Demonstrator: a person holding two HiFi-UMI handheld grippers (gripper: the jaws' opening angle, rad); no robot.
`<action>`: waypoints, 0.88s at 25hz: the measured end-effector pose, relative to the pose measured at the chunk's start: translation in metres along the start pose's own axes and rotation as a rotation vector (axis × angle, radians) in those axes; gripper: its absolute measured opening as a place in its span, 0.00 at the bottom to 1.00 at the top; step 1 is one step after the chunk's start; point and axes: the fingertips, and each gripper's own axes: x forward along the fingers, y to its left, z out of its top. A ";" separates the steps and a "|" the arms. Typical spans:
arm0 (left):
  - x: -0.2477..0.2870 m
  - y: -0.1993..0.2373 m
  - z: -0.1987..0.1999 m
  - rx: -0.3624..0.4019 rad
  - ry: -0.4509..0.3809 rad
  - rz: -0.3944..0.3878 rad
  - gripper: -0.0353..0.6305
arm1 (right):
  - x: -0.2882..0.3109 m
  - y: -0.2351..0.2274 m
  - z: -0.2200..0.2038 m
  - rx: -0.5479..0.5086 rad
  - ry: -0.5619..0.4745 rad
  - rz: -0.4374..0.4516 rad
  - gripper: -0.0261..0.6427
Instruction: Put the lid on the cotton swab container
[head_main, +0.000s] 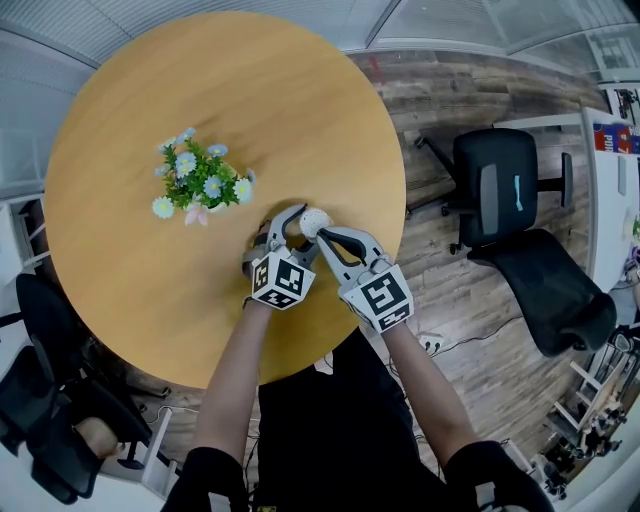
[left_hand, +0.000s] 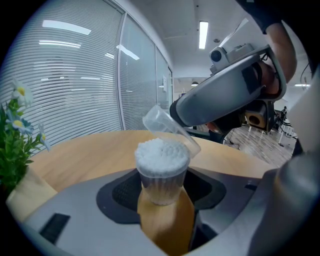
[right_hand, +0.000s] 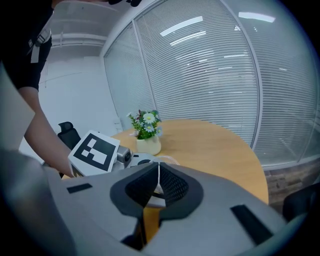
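Left gripper (left_hand: 161, 189), jaws wide, clamps the open cotton swab container (left_hand: 161, 167) between its fingers (left_hand: 117, 192); right gripper (right_hand: 157, 187), jaws nearly closed, pinches the clear lid (left_hand: 167, 127) tilted over the rim, not yet seated.

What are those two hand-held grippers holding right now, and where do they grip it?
The left hand-held gripper clamps the cotton swab container around its lower sides. The right hand-held gripper pinches the clear lid by one edge.
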 end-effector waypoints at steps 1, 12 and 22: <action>0.000 0.000 0.000 0.000 0.001 0.000 0.44 | 0.002 0.000 0.000 0.008 0.001 0.001 0.05; -0.001 -0.001 0.001 -0.001 0.001 0.000 0.44 | 0.016 -0.006 0.003 0.031 0.020 -0.012 0.05; 0.000 0.000 0.000 -0.001 0.001 0.000 0.44 | 0.028 -0.008 0.000 0.009 0.073 -0.030 0.05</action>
